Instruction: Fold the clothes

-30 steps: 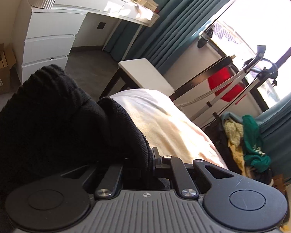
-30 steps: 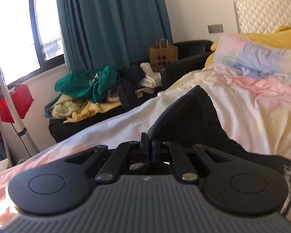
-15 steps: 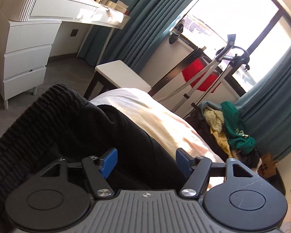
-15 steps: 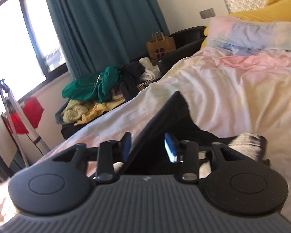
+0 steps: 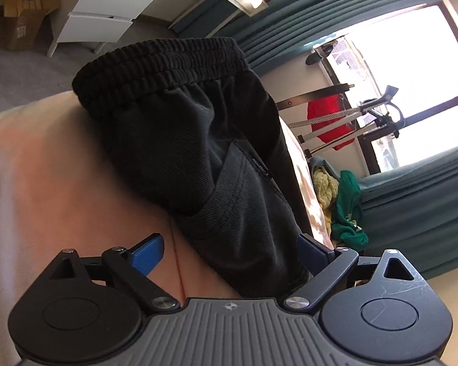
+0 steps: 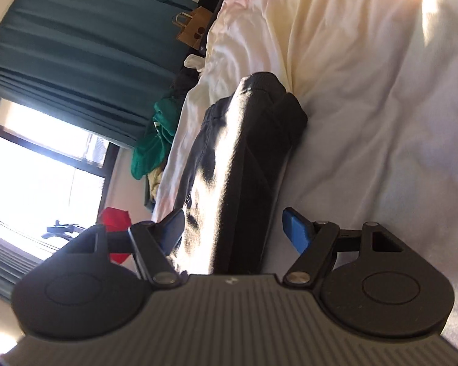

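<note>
A black garment [image 5: 198, 140] with a ribbed elastic waistband lies folded on the pale bed sheet [image 5: 45, 183]. In the left wrist view my left gripper [image 5: 229, 251] sits low at the garment's near end. Its jaws are opening, the blue pads stand wide apart, and the fabric lies between them, unpressed. In the right wrist view the same black garment [image 6: 250, 152] stretches away in a sunlit strip. My right gripper [image 6: 235, 228] straddles its near end. Its jaws are opening too, and a gap shows beside each blue pad.
A pile of green and yellow clothes [image 5: 348, 207] sits beside the bed under teal curtains [image 6: 61, 45]. A white dresser [image 5: 107, 9] and a cardboard box [image 5: 24, 15] stand across the floor. A paper bag [image 6: 195, 30] is near the bed's head, a red cloth [image 5: 329, 122] by the window.
Both grippers were shut on the black garment and have since opened and let it go. Both came down toward the bed and rolled, and the garment now lies flat.
</note>
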A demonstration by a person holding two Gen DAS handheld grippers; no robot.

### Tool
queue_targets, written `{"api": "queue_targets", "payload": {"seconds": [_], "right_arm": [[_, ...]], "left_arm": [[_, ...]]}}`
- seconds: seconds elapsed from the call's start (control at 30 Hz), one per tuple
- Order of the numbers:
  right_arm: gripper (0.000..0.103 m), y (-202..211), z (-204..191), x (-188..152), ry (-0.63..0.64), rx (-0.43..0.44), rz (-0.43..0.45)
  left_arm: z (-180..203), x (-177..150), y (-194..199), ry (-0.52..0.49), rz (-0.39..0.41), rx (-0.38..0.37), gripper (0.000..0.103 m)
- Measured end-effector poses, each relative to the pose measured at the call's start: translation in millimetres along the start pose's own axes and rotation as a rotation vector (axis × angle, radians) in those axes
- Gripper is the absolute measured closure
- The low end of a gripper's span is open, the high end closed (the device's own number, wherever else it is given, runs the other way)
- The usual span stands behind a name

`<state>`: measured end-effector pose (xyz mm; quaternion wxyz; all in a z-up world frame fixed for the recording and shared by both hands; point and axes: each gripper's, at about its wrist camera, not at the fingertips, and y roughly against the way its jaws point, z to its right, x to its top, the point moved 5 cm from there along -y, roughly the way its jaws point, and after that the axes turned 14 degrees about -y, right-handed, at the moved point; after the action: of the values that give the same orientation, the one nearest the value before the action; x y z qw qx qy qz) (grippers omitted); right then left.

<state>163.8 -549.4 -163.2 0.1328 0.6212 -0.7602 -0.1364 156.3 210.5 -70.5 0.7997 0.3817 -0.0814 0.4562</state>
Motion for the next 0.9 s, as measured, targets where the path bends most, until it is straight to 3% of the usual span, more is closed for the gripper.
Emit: {"api": "queue_targets", "payload": {"seconds": [0.23,0.33,0.43,0.47,0.57,0.6,0.7,0.9], "right_arm": [[0.029,-19,-1,9,-0.042,0.094,-0.011],[0.031,-29,-5,12,0.014,0.102,0.005],[0.037,-37,-7,17,0.049,0.086,0.038],[0.043,-40,-7,19,0.051,0.07,0.048],[0.083,-44,-4,22,0.09,0.006,0.113],[0.087,-45,-3,21,0.115,-0.007,0.132],[0.09,-40,-1,18,0.149,-0.023,0.171],[0.092,-4,-7,21,0.097,0.004,0.182]], "left_arm": [[-23,23,-37,-0.005,0.076,0.005,0.014],[-27,33,-51,-0.004,0.106,0.019,0.03],[-30,41,-63,-0.021,0.125,0.03,0.037],[-31,44,-65,-0.021,0.133,0.027,0.041],[-33,52,-68,-0.009,0.169,0.017,0.07],[-32,55,-67,-0.01,0.187,0.01,0.078],[-27,63,-57,-0.028,0.237,-0.008,0.086],[-8,72,-25,-0.059,0.279,-0.056,0.088]]}}
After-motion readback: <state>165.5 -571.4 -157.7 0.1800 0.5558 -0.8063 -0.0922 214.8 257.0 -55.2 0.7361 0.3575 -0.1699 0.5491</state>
